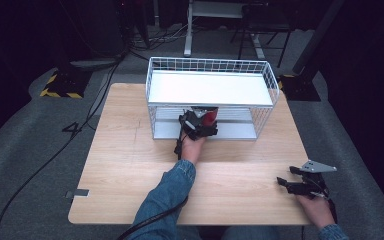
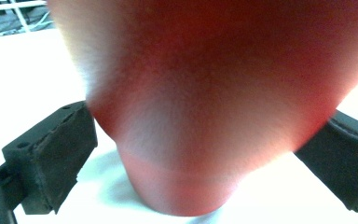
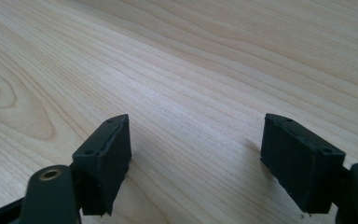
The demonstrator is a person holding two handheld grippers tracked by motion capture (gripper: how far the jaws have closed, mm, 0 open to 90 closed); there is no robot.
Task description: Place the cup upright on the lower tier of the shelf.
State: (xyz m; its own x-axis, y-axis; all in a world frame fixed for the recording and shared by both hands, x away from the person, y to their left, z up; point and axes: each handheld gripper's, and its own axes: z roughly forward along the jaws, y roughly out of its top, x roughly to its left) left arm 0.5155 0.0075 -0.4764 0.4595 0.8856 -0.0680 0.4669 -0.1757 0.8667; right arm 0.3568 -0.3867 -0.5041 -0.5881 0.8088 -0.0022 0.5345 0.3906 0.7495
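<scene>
We have our left gripper [image 1: 200, 121] reaching into the lower tier of the white wire-mesh shelf rack [image 1: 210, 65] that stands at the far edge of the light wooden desk [image 1: 130, 165]. Its jaws are clamped on a red rounded object [image 2: 205, 93], too close and blurred in the left gripper view for us to name it; one pad [image 2: 56, 154] presses its side. The object's narrow base appears to rest on, or just above, the pale lower shelf [image 1: 237, 131], near that shelf's front edge and left of its middle.

We judge the placing nearly done: the object is inside the rack, and what remains is to release it and draw the hand back out.

Our right gripper [image 1: 294, 179] rests near the desk's near right corner, jaws wide apart over bare wood [image 3: 191, 70].

Room is tight above, with the white upper shelf [image 1: 210, 89] just over the left gripper, so we would retreat straight toward the near edge, where the desk lies open.
</scene>
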